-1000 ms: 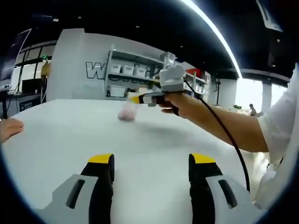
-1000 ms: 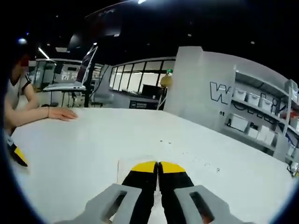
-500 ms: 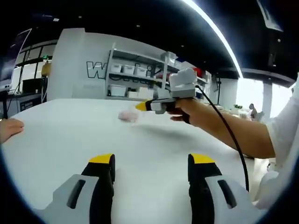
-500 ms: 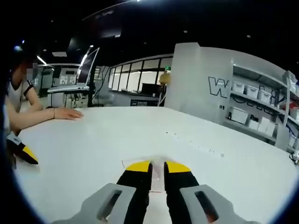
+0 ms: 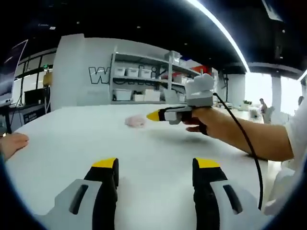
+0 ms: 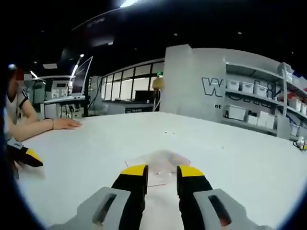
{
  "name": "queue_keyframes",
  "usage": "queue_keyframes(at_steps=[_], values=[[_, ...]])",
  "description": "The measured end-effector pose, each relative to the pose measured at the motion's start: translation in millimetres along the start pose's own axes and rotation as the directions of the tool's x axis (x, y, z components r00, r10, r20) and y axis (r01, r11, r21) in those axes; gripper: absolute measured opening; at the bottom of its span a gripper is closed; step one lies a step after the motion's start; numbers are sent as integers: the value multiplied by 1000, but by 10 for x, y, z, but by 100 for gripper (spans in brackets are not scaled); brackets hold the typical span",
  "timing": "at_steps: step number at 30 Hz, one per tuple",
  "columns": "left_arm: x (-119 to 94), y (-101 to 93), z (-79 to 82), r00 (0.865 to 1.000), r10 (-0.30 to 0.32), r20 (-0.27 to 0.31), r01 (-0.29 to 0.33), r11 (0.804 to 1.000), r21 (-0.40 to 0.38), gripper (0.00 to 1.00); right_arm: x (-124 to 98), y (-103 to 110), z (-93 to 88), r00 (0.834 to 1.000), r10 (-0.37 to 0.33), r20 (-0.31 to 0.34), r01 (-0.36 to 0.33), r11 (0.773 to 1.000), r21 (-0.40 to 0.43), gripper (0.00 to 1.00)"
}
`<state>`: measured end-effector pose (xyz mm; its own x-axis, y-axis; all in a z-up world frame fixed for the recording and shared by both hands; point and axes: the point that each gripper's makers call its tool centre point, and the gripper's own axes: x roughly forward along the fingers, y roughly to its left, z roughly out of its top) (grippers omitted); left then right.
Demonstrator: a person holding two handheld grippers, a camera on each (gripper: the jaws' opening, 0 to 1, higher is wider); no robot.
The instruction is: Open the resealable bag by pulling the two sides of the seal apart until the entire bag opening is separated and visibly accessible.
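Claw-wise, my right claw (image 6: 160,171) and left claw (image 5: 154,165) gape empty, bag (image 6: 160,165) flat on tabletop (image 6: 96,143), seal seemingly unopened.

My left gripper (image 5: 154,165) sits low with its jaws wide apart. My right gripper (image 6: 161,170), jaws parted and empty, is held out ahead in my right hand (image 5: 209,122).
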<state>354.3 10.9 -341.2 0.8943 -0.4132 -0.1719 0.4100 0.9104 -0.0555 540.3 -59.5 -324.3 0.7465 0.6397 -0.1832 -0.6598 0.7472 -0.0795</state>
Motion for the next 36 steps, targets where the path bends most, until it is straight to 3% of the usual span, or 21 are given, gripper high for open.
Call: queue_keyframes(at_steps=[5,9,14,21,25,36], values=[[2,5,27,1000,6,10,-6,1000,5,62,20,24,-6,1000,-18,23,17,998,55,39],[6,4,14,1000,2,10,-2,1000,-3,63,23,11,-9,997,-64,51,58,991,117,58],[19,13,10,1000,12,10,-12,1000,10,63,15,-21,-71,994,-101,29,97,989,111,75],[30,29,-1,1000,22,4,-22,1000,11,66,9,82,-70,996,-86,29,84,993,80,83],[35,31,-17,1000,26,-3,-26,1000,10,69,18,85,-34,995,-90,48,86,993,85,94],[30,46,-32,999,38,-7,-38,999,16,69,57,87,-57,996,-81,38,78,993,86,97]])
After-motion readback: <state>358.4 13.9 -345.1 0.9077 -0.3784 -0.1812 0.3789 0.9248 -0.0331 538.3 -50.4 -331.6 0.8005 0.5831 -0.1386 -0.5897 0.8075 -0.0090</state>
